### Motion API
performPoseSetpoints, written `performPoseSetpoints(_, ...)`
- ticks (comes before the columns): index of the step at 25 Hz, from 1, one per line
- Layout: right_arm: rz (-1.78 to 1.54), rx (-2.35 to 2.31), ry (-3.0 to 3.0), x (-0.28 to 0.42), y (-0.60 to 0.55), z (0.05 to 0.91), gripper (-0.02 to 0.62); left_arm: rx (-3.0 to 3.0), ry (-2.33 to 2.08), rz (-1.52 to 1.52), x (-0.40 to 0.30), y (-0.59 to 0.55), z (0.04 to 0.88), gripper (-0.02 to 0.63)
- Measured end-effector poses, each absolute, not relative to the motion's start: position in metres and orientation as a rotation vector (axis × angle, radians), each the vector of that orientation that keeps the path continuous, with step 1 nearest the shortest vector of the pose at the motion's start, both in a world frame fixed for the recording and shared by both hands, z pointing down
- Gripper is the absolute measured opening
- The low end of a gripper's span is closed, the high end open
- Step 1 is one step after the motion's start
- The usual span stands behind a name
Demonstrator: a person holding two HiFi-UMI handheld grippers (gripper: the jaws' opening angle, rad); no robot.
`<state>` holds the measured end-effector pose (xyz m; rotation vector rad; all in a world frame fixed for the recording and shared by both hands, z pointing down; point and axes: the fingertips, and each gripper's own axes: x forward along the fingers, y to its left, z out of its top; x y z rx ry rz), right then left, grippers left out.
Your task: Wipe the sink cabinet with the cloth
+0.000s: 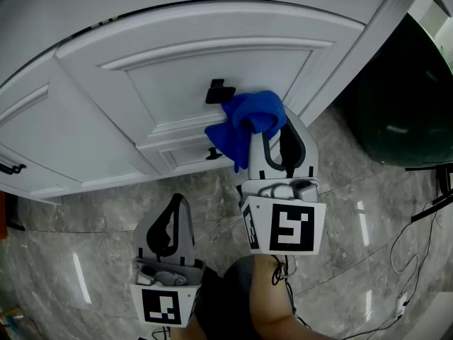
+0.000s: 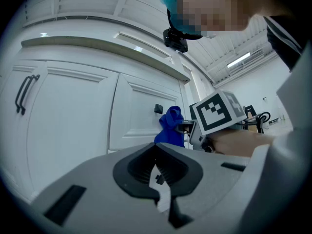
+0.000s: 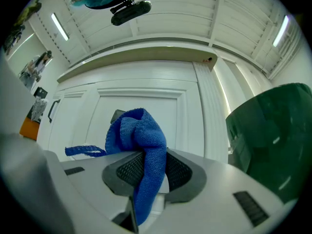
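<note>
A bunched blue cloth [image 1: 248,122] is pinched in my right gripper [image 1: 272,144], which is shut on it and holds it against the white sink cabinet door [image 1: 212,69], just right of the door's black knob [image 1: 218,91]. In the right gripper view the cloth [image 3: 141,155] hangs out between the jaws and half hides the knob [image 3: 117,116]. My left gripper [image 1: 170,225] hangs lower, back from the cabinet, its jaws closed with nothing between them. In the left gripper view the cloth [image 2: 169,129] and the right gripper's marker cube [image 2: 217,112] show beyond the left gripper [image 2: 157,177].
A second white door with a black bar handle [image 2: 24,94] lies to the left. A dark green bin [image 1: 403,98] stands right of the cabinet. Cables [image 1: 414,246] trail on the grey marble floor [image 1: 85,232] at the right. A person's forearm [image 1: 272,303] shows below.
</note>
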<state>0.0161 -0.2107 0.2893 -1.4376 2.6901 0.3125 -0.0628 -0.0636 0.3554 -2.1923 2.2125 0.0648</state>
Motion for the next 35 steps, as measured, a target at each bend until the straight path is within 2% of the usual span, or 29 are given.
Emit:
performPoseSetpoints(20, 0.277, -1.51, 2.628, 0.041, -0.225, 0.29, 0.116, -2.192, 2.213, 0.043, -0.06, -0.067, 0.358, 0.0)
performPoseSetpoints(35, 0.391, -1.583, 2.612, 0.055, -0.227, 0.286, 0.116, -2.203, 2.21, 0.044, -0.06, -0.07, 0.36, 0.0)
